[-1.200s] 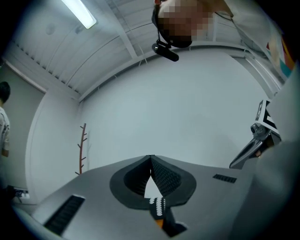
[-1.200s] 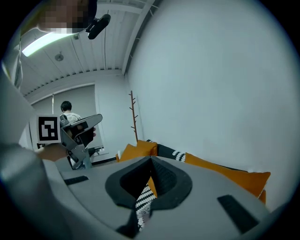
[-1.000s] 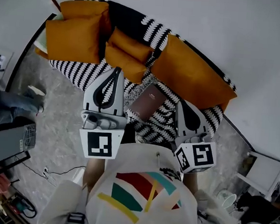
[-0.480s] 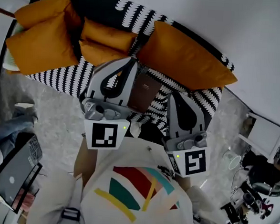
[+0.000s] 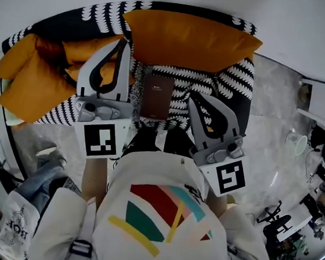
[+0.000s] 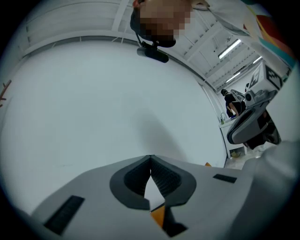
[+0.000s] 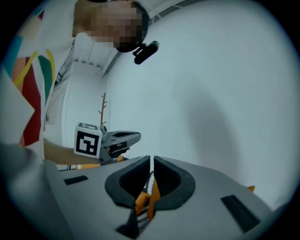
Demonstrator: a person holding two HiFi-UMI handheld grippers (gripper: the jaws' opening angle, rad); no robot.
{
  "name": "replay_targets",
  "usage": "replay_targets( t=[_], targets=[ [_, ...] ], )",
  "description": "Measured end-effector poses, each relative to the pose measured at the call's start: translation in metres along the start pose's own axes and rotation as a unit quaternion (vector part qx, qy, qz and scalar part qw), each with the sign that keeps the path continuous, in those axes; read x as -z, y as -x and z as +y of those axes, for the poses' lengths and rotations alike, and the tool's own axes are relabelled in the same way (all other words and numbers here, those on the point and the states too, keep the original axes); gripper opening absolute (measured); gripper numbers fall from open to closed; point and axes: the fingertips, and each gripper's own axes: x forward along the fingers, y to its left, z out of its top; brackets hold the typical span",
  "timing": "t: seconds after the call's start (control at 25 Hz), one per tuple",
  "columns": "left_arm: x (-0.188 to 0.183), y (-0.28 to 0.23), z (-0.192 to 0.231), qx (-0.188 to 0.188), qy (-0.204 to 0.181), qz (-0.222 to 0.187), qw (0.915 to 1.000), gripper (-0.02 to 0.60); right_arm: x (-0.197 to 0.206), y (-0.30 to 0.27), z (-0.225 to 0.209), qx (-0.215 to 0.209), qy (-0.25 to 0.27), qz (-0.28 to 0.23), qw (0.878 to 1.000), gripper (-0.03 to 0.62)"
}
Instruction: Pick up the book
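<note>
A brown book (image 5: 156, 95) lies flat on the black-and-white striped sofa seat (image 5: 233, 76), just below a large orange cushion (image 5: 185, 36). My left gripper (image 5: 124, 40) is shut and reaches past the book's left edge, over the cushions. My right gripper (image 5: 191, 95) is shut too, its tips just right of the book. Neither touches the book. The left gripper view shows closed tips (image 6: 150, 157) against a white wall, with the right gripper (image 6: 253, 122) at the side. The right gripper view shows closed tips (image 7: 151, 159) and the left gripper (image 7: 108, 140).
More orange cushions (image 5: 32, 84) are piled on the sofa's left end. Grey marble floor (image 5: 275, 107) surrounds the sofa. A person in jeans (image 5: 36, 184) stands at the lower left. Cluttered equipment (image 5: 315, 165) sits at the right edge.
The head view has swung, so the sofa now lies straight ahead. The left gripper has moved forward along the book's left side; the right has shifted closer. Both stayed shut.
</note>
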Motion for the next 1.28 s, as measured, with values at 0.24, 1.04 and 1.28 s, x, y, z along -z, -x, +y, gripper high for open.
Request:
replay_targets(
  t=[0.24, 1.04, 1.28],
  targets=[
    [0.0, -0.007, -0.037, 0.029, 0.017, 0.007, 0.9994, 0.008, 0.022, 0.009, -0.045, 0.021, -0.194, -0.104, 0.975, 0.324],
    [0.283, 0.021, -0.163, 0.109, 0.087, 0.168, 0.9759, 0.008, 0.561, 0.002, 0.053, -0.123, -0.459, 0.367, 0.8, 0.322],
    [0.298, 0.027, -0.149, 0.098, 0.09, 0.191, 0.9726, 0.008, 0.591, -0.014, 0.056, -0.101, -0.523, 0.36, 0.766, 0.322]
  ],
)
